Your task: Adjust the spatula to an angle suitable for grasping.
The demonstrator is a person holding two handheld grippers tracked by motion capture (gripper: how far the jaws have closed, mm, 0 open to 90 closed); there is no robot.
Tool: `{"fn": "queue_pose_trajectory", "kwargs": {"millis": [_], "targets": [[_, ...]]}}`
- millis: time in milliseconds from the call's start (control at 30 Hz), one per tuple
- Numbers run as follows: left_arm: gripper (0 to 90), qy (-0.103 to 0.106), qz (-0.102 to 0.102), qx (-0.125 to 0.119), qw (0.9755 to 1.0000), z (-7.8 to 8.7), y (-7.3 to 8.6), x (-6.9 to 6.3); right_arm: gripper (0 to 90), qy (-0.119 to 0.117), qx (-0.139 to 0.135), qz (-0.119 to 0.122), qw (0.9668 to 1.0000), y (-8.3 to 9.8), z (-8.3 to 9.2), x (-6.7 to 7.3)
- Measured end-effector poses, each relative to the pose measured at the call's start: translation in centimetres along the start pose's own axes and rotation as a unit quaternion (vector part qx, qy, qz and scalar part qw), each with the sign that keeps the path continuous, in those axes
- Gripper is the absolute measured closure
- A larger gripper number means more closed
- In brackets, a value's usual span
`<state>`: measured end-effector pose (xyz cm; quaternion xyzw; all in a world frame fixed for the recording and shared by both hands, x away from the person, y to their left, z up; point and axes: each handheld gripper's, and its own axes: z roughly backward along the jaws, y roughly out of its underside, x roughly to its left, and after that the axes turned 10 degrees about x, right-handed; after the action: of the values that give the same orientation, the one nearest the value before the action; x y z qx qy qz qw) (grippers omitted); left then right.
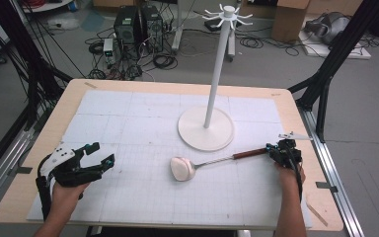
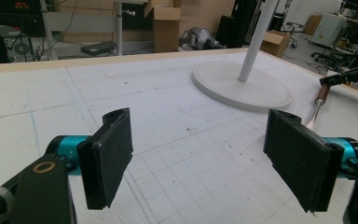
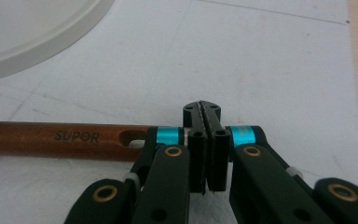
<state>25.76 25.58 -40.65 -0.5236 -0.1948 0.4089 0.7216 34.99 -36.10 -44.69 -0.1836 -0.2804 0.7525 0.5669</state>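
floor (image 1: 370, 94): grey, smooth, cables (image 1: 160, 59) strewn across it
table (image 1: 296, 111): light wood top, covered by white gridded mat (image 1: 143, 128)
frame: black struts (image 1: 343, 39) at both sides of table
behind table: two black computer towers (image 1: 138, 24) on floor
boxes: cardboard boxes (image 1: 288, 19) at far right, more in left gripper view (image 2: 166, 28)
light: even, indoor

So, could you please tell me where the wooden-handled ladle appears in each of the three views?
High view: the ladle lies right of centre, bowl toward the middle, handle pointing right.
Left gripper view: far right edge, brown handle and some shaft.
Right gripper view: the brown handle, marked SUPOR, runs in from the left edge.
Shared landmark: the stand's round white base.
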Motion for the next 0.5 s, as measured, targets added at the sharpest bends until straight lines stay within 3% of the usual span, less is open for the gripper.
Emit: {"fn": "queue_pose_trajectory", "kwargs": {"millis": [333,500], "targets": [[24.4,0.002,0.002,0.0,1.0,0.1,0.0,0.1,89.3,-0.018,0.006,0.048,0.9986,-0.6,-0.5,1.7],[24.4,0.003,0.003,-0.001,1.0,0.0,-0.1,0.1,89.3,-0.032,0.011,0.068,0.9971,-0.8,-0.7,3.3]]}}
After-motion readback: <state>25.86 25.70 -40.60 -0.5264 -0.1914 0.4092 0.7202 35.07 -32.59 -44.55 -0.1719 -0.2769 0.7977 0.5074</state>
